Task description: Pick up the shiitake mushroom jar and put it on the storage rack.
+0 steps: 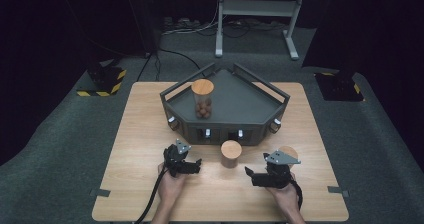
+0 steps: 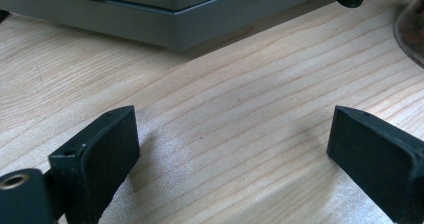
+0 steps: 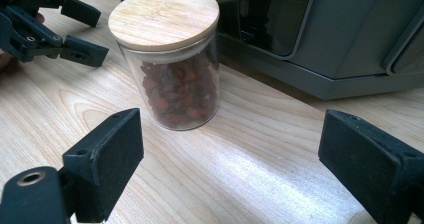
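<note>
R gripper [image 3: 230,159] open, jar [image 3: 172,59] just ahead, untouched, btwn both grippers

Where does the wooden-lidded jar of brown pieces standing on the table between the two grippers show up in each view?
High view: the jar stands low centre, just before the grey tray.
Left gripper view: a sliver of it sits at the right edge, upper part.
Right gripper view: upper left of centre, beyond the open jaws.
Shared landmark: the grey tray, behind the jar.
</note>
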Motion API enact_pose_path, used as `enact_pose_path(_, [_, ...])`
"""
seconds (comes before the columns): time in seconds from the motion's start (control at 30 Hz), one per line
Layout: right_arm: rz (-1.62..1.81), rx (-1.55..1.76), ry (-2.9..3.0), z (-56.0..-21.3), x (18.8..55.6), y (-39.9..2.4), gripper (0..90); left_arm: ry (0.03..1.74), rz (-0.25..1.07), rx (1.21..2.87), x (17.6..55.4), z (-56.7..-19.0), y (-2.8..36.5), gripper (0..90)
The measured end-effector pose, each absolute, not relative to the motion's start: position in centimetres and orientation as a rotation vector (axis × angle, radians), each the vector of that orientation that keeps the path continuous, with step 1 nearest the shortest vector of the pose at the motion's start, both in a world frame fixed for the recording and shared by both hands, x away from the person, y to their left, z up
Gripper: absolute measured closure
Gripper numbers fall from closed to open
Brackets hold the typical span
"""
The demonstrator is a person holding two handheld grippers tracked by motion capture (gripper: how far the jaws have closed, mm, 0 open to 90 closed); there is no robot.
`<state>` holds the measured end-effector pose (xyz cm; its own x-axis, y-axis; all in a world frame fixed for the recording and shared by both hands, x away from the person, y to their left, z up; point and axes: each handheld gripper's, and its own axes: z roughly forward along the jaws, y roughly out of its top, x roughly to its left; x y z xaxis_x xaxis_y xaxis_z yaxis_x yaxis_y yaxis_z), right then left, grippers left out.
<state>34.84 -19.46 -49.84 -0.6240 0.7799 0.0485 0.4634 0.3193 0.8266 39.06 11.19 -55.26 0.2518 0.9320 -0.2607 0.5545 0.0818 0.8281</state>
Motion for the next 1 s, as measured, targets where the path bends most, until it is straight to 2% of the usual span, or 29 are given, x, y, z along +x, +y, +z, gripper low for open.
enact_pose_path(1.0, [1.152,1.111,2.245,-51.6,35.1,-16.9,11.0,1.417,0.509,1.593,39.1,-55.3,11.2,6.3])
